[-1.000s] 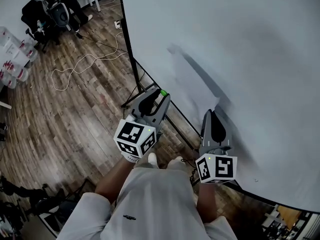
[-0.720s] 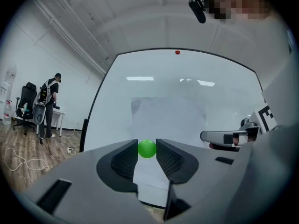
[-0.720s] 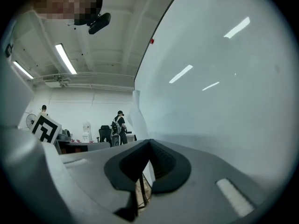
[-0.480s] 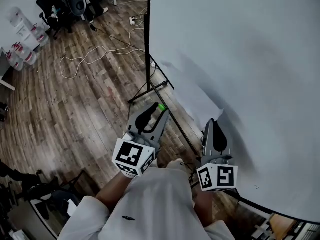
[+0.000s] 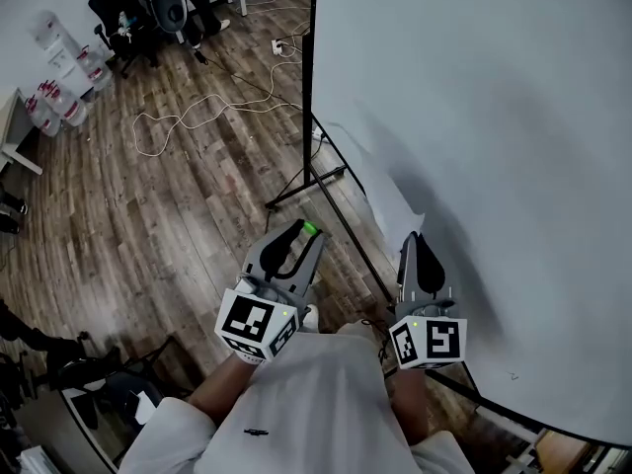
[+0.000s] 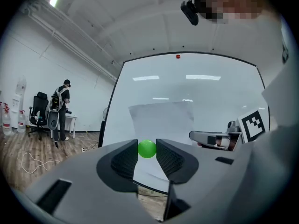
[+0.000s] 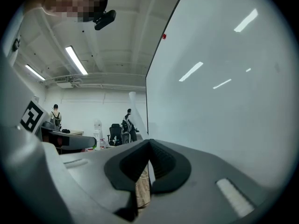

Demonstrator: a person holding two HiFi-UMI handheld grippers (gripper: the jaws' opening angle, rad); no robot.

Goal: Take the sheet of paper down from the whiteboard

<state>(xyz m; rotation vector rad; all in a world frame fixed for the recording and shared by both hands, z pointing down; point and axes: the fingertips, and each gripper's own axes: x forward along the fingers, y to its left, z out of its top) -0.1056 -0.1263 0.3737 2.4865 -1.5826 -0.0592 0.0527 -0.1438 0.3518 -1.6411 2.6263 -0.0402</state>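
Observation:
A white sheet of paper (image 5: 380,178) hangs off the whiteboard (image 5: 494,117), its lower edge pulled away from the surface. My right gripper (image 5: 416,237) is shut on the paper's lower corner. In the right gripper view the sheet (image 7: 136,112) shows edge-on and runs into the closed right gripper (image 7: 149,143). My left gripper (image 5: 309,235) is out to the left over the floor, shut on a small green ball (image 5: 310,229). In the left gripper view the ball (image 6: 147,149) sits between the pads of the left gripper (image 6: 147,152), with the paper (image 6: 161,125) behind it.
The whiteboard's black stand legs (image 5: 308,178) spread over the wooden floor below the grippers. A white cable (image 5: 197,117) snakes across the floor. Office chairs (image 5: 118,8) and water bottles (image 5: 59,97) stand far left, with a person (image 6: 60,115) beside them.
Both grippers have drawn back from the board toward my body. The paper's lower corner has come along with the right gripper. The left gripper keeps the green ball.

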